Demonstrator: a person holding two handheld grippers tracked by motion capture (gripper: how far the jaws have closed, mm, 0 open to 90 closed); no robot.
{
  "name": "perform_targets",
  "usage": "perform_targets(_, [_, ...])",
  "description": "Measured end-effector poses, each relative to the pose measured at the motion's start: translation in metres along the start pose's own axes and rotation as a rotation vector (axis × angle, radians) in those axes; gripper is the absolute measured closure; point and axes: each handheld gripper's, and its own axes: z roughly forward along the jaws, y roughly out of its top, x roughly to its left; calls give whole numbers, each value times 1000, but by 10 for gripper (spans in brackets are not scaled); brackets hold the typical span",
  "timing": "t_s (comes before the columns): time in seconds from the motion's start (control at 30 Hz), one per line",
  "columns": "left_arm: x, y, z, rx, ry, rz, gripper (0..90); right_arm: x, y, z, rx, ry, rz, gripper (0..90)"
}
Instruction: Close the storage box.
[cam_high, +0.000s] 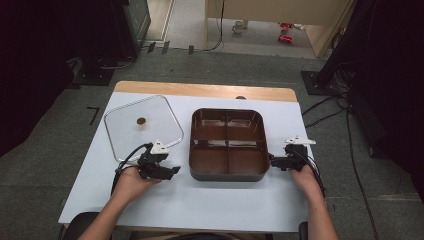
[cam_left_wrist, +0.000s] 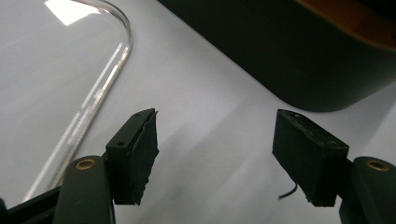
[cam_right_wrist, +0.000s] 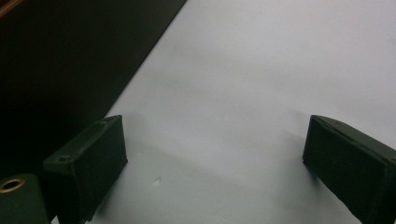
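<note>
A dark brown tray (cam_high: 227, 176) with several compartments, all bare, sits in the middle of the white table sheet. A clear square lid (cam_high: 160, 112) with a small brown knob (cam_high: 142, 121) lies flat to its left. My left gripper (cam_high: 175, 170) hovers just off the tray's front left corner, open, with only table between its pads (cam_left_wrist: 215, 154). The lid's metal rim (cam_left_wrist: 98, 93) runs to its left and the tray's dark wall (cam_left_wrist: 303, 56) lies ahead. My right gripper (cam_high: 272, 160) rests by the tray's right wall (cam_right_wrist: 70, 60), open and holding nothing (cam_right_wrist: 215, 158).
The white sheet (cam_high: 200, 205) covers a wooden table (cam_high: 200, 90). Grey floor surrounds it, with cables and dark stands at the right and back left. Bare sheet lies in front of the tray, between my two hands.
</note>
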Motion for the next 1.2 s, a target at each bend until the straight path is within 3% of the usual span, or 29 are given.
perform_targets(0.17, [7, 2, -6, -7, 11, -8, 311, 0, 0, 0, 0, 0, 0, 55])
perform_targets(0.33, [18, 3, -9, -30, -8, -8, 298, 0, 0, 0, 0, 0, 0, 55])
perform_targets(1.0, [70, 9, -16, -74, 60, -92, 304, 0, 0, 0, -1, 0, 1, 55])
perform_targets(1.2, [79, 10, -18, -83, 81, -103, 313, 0, 0, 0, -1, 1, 0, 55])
